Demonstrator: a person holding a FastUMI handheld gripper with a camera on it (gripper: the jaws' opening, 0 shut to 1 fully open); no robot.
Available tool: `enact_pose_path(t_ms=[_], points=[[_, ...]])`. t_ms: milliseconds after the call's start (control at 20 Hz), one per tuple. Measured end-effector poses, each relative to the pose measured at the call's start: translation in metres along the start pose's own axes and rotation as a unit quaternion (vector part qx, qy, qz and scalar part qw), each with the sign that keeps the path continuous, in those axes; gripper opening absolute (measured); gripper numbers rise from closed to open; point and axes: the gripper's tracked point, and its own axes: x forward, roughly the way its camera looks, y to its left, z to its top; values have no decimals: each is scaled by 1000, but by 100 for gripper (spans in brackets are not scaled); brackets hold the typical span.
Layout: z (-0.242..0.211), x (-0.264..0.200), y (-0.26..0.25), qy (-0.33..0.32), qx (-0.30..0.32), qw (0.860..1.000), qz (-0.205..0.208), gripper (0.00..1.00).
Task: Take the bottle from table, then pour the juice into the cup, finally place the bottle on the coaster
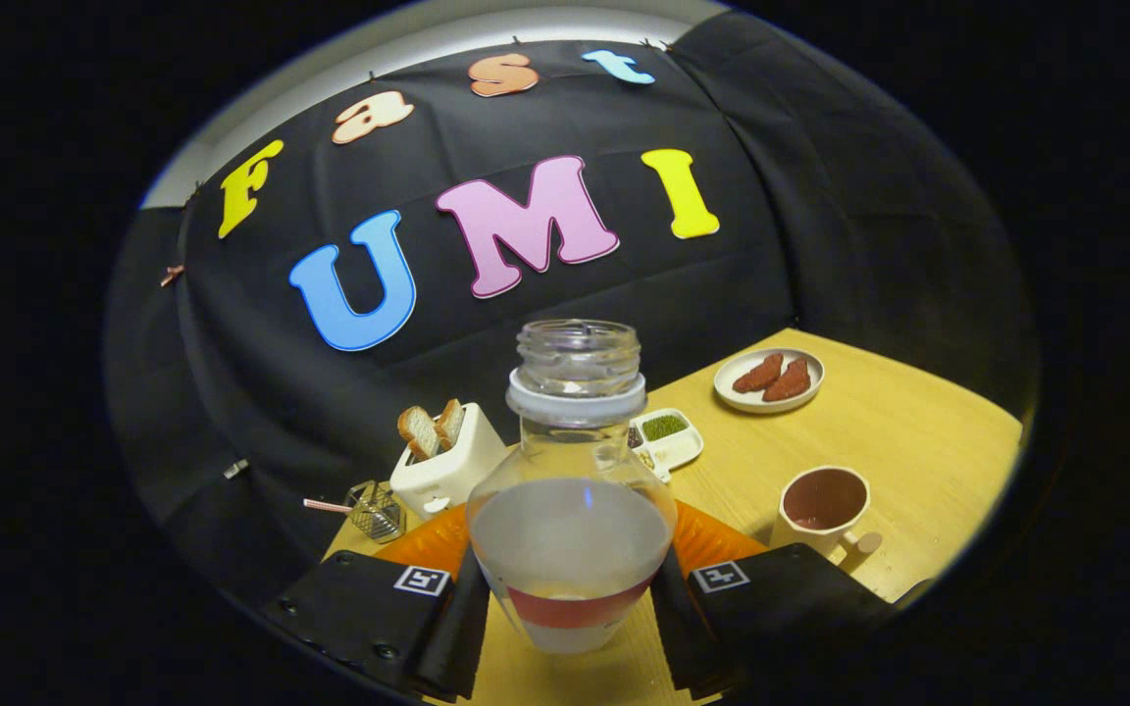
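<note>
Starting at the left end of the table (918, 431), we have a small wire basket (375, 510) with a straw-like stick poking out, then a white toaster (447, 469) with two slices of bread up in its slots, both close to the back edge by the cloth wall. In the middle, our tool (570, 598) grips the bottle (573, 510): both fingers press its lower sides, so it is clamped on the bottle, which stands upright with the cap off and pale liquid about halfway up. Behind the bottle's base an orange round shows on both sides; we take it for the coaster (712, 539). Past the neck sits a small divided dish (668, 436) with green bits, and farther toward the far right corner a plate (769, 380) with two reddish pieces. The cup (825, 505) stands to the right of the bottle, near the front edge. For the pour, we judge it best to carry the bottle level to the cup, bring the mouth over the rim before tipping, tilt slowly rightward, and hold the grip firm, since smooth wet walls could slip.
</note>
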Motion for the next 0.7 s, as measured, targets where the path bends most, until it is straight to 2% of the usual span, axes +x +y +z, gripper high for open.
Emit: enact_pose_path(t_ms=[150,400,700], points=[[-3,26,-5,-14,-88,996,-14,74],[-16,79,-16,-20,-172,984,-27,74],[-39,134,-25,-12,-187,981,-44,74]])
